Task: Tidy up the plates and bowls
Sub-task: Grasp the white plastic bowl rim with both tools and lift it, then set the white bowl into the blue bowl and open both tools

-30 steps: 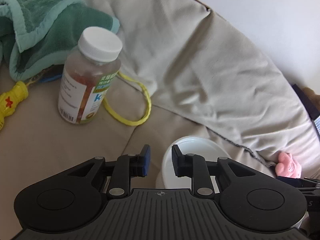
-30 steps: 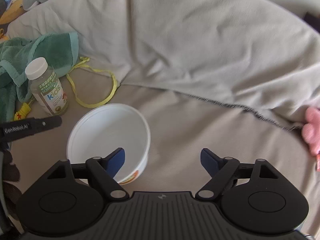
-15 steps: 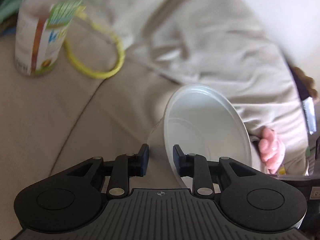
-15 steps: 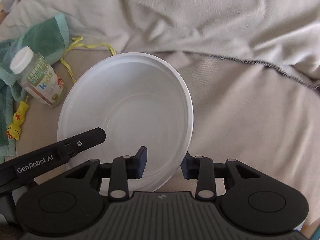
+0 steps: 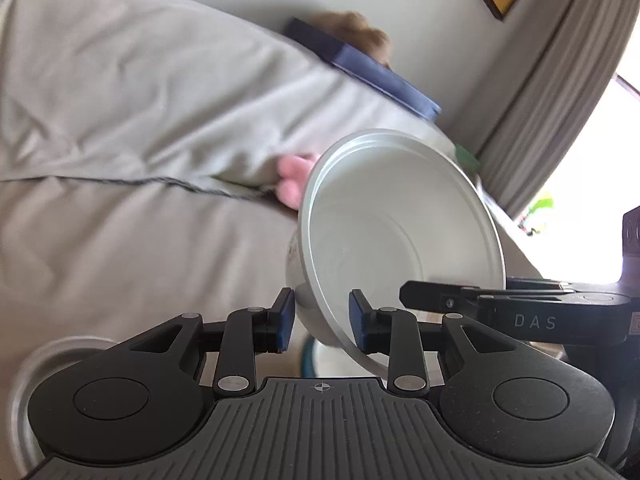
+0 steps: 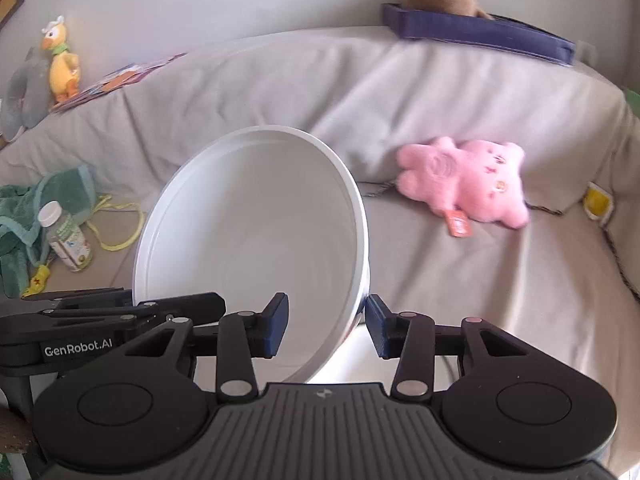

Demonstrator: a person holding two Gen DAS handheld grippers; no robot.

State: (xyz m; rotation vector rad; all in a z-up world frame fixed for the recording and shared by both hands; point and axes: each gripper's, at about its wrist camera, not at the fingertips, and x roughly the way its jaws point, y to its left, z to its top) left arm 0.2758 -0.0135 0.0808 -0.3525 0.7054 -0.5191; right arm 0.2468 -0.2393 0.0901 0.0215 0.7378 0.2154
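Note:
A white plastic bowl (image 5: 400,236) is held tilted in the air above the beige sofa, gripped by both grippers. My left gripper (image 5: 322,322) is shut on its rim, one pad inside and one outside. My right gripper (image 6: 326,328) is shut on the opposite rim of the same bowl (image 6: 256,240). Each gripper's arm shows in the other's view. A round pale plate or bowl rim (image 5: 44,364) shows low at the left in the left wrist view. Something white (image 6: 384,360) lies below the bowl in the right wrist view.
A pink plush toy (image 6: 468,188) lies on the sofa seat to the right. A vitamin bottle (image 6: 66,236), a green towel (image 6: 44,200) and a yellow cord (image 6: 120,232) lie at the left. A blue cushion (image 6: 476,34) rests on the sofa back.
The bowl has been lifted off the sofa seat and carried right and up by both grippers. The right gripper closed on its rim. The bottle and towel left the left wrist view.

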